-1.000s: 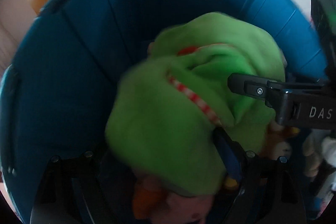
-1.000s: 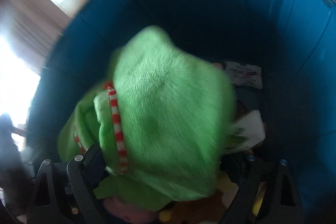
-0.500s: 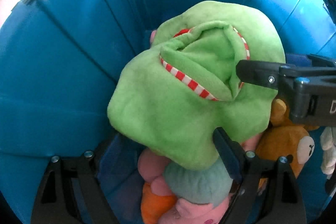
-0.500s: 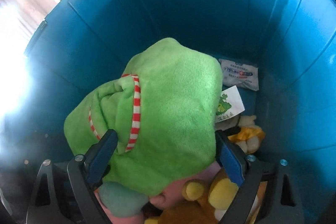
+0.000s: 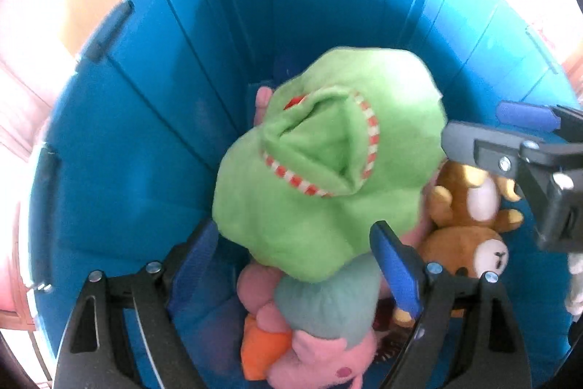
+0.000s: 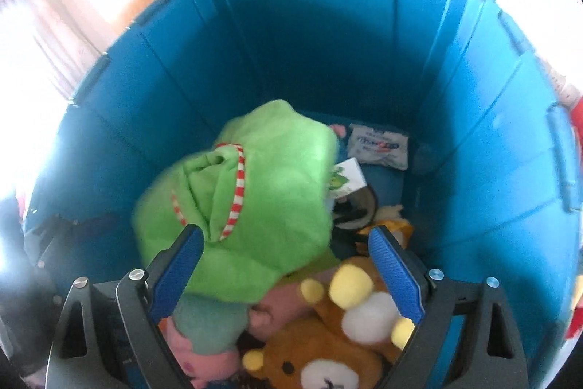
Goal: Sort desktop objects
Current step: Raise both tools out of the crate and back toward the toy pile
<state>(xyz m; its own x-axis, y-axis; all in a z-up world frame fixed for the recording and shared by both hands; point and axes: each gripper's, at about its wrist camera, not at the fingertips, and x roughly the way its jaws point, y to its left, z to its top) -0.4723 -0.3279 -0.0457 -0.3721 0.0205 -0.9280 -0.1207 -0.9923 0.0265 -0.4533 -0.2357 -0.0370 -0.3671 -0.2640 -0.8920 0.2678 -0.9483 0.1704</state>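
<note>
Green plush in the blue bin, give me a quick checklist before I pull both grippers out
1. Green plush released: ok, it lies on the toy pile with neither gripper closed on it.
2. Left gripper jaws open: ok.
3. Right gripper jaws open: ok.
4. Plush fully inside blue bin: ok, walls rise around it.
5. Fabric clear of the jaws: cannot tell, the plush overlaps both grippers' fingers in view.
6. Brown bear clear of the right gripper's fingers: cannot tell.

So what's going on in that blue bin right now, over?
Left hand-held gripper and right hand-held gripper open, empty. Green plush lies in blue bin atop brown bear. Nothing blocking.
</note>
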